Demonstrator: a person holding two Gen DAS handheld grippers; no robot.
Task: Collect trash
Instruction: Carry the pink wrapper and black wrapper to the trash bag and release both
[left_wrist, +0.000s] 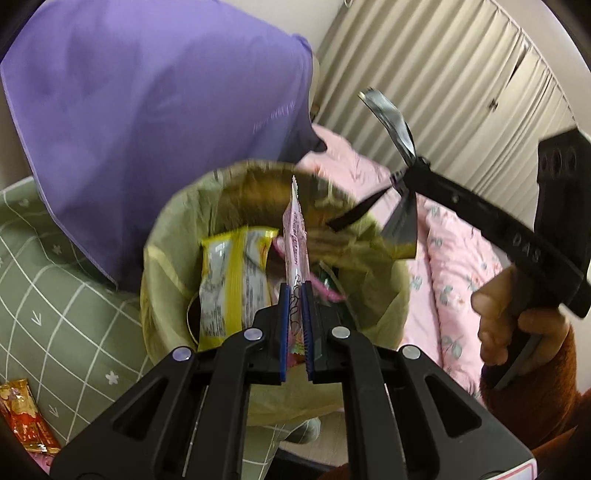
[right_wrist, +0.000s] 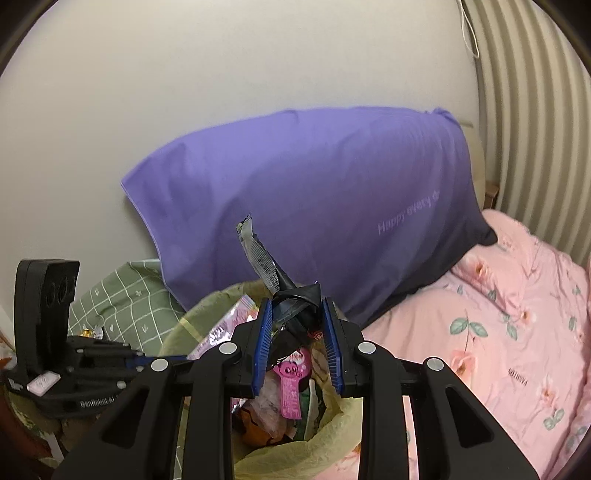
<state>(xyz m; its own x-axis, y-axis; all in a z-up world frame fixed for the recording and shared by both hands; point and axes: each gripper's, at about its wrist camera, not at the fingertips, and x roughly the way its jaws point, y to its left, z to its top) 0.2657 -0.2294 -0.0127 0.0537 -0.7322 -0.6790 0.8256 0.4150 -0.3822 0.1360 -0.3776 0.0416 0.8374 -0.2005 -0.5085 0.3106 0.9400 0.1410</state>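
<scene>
My left gripper (left_wrist: 295, 287) is shut on a thin pink-and-white wrapper (left_wrist: 295, 229) that stands upright over the mouth of a bin lined with a yellowish bag (left_wrist: 166, 240). A yellow wrapper (left_wrist: 232, 288) leans inside the bin. My right gripper (right_wrist: 296, 304) is shut on a crumpled black and silver wrapper (right_wrist: 291, 299), also above the bin (right_wrist: 207, 299). Several wrappers lie in the bin, among them a bright pink one (right_wrist: 291, 391). The left wrist view shows the right gripper (left_wrist: 410, 173) over the bin's far rim, held by a hand (left_wrist: 509, 317). The left gripper (right_wrist: 110, 354) appears at the left in the right wrist view.
A large purple pillow (right_wrist: 314, 199) leans on the wall behind the bin. A pink flowered quilt (right_wrist: 498, 332) lies to the right and a green checked sheet (left_wrist: 55, 295) to the left. A red-and-gold wrapper (left_wrist: 22, 417) lies on the sheet. Ribbed curtains (left_wrist: 443, 92) hang beyond.
</scene>
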